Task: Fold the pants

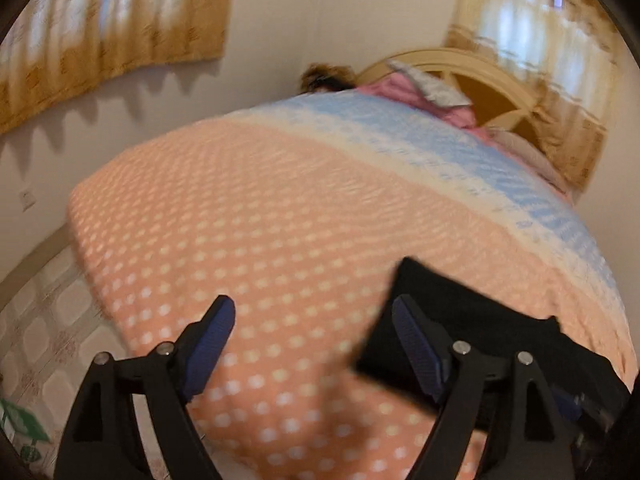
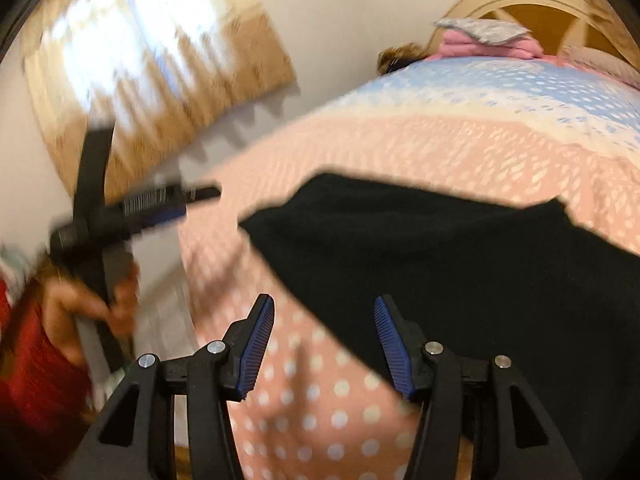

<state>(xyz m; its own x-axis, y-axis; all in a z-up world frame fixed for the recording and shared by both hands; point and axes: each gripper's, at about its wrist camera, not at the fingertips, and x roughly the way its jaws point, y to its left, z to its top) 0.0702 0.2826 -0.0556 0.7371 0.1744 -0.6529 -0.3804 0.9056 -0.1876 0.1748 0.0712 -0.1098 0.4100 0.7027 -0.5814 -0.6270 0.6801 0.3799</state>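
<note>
Black pants point(image 2: 460, 248) lie folded into a flat block on the pink dotted bedspread point(image 2: 312, 392). My right gripper point(image 2: 323, 300) hovers open over their near left edge, with cloth and bedspread showing in the gap and neither pad touching. In the left wrist view the pants point(image 1: 472, 332) lie low on the right, partly behind the right finger point(image 1: 416, 344). My left gripper point(image 1: 313, 301) is open over bare bedspread, with nothing between its fingers. The right wrist view shows the left gripper point(image 2: 188, 198) raised at the left, held by a hand point(image 2: 92, 300).
The bedspread turns blue point(image 1: 400, 136) toward the cream headboard point(image 1: 460, 64). Pink folded cloth point(image 2: 484, 46) with a grey piece on top lies there. Something brown and fuzzy point(image 1: 324, 76) sits past the far edge. Tiled floor point(image 1: 44, 320) lies left of the bed, below curtains point(image 1: 100, 36).
</note>
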